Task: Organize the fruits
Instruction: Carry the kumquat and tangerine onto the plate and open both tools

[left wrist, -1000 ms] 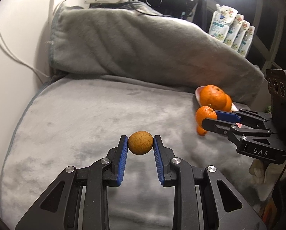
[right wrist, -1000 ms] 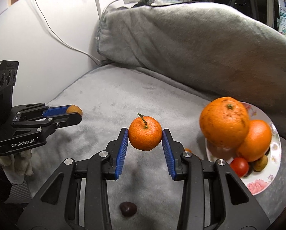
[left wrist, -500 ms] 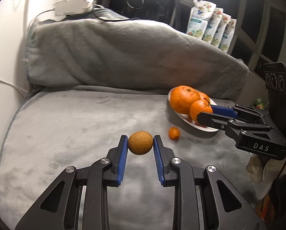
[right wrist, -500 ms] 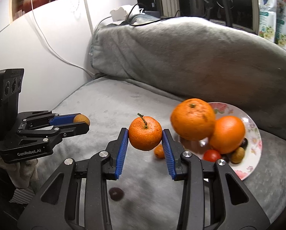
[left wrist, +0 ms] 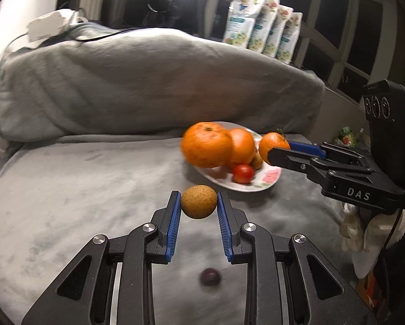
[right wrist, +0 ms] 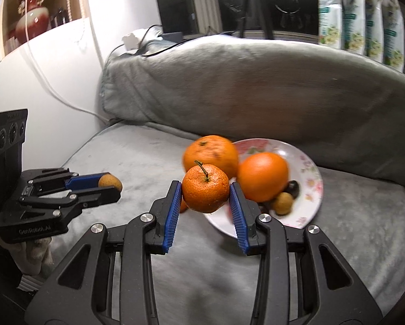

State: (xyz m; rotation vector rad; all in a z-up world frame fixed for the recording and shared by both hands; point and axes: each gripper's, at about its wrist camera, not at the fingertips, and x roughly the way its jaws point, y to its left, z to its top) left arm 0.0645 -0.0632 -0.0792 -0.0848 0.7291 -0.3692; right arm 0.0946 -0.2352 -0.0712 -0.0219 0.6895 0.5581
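Two hand-held grippers hover over a grey blanket (left wrist: 67, 189) spread across a cushioned seat. The left gripper (left wrist: 199, 203) is clamped on a small round brown fruit (left wrist: 199, 202), pinched between its blue pads and lifted clear of the blanket. The right gripper (right wrist: 205, 189) is closed around a small stemmed mandarin (right wrist: 205, 188), held up just in front of a floral plate (right wrist: 311, 173). On the plate sit a large orange (right wrist: 210, 155) and a smooth orange (right wrist: 262, 176) touching each other, with a red cherry tomato (left wrist: 243, 173), another small brown fruit (right wrist: 282, 203) and a dark fruit (right wrist: 293, 187) tucked beside them. A dark round fruit (left wrist: 210, 276), blurred, lies on the blanket below the left gripper. Behind the seat, four printed pouches (left wrist: 262, 35) stand in a row against a dark window.
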